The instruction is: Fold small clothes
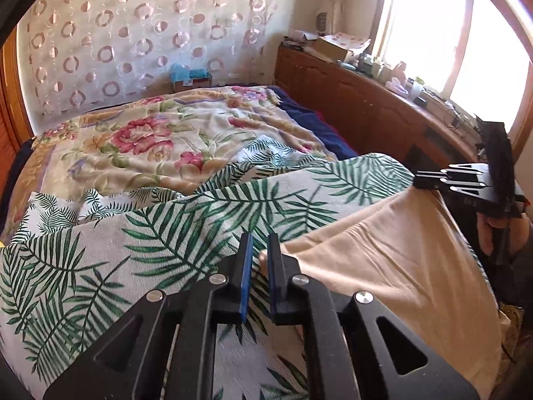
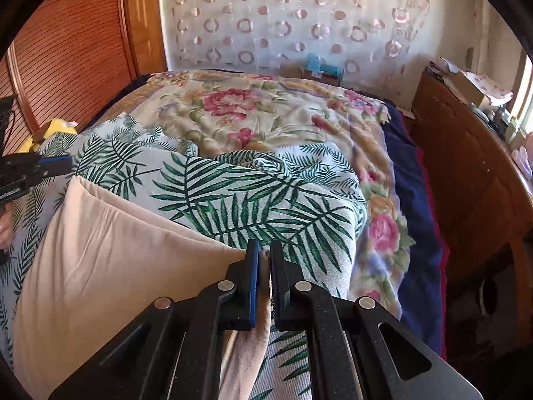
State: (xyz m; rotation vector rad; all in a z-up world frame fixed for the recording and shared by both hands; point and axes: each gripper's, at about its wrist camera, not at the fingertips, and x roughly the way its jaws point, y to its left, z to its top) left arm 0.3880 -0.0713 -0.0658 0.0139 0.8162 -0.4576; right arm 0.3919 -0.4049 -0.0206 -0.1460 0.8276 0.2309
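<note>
Peach soft cotton garment seems half folded on the bed; right gripper pinches its corner, left gripper maybe too.

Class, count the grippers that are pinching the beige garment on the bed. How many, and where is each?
2. The left gripper pinches the beige garment at its left corner; the right gripper pinches its right corner.

The palm-leaf sheet lies open beyond the beige garment, and the floral blanket past it is flat. The wooden cabinet walls the bed's right side, the slatted wardrobe its left.
</note>
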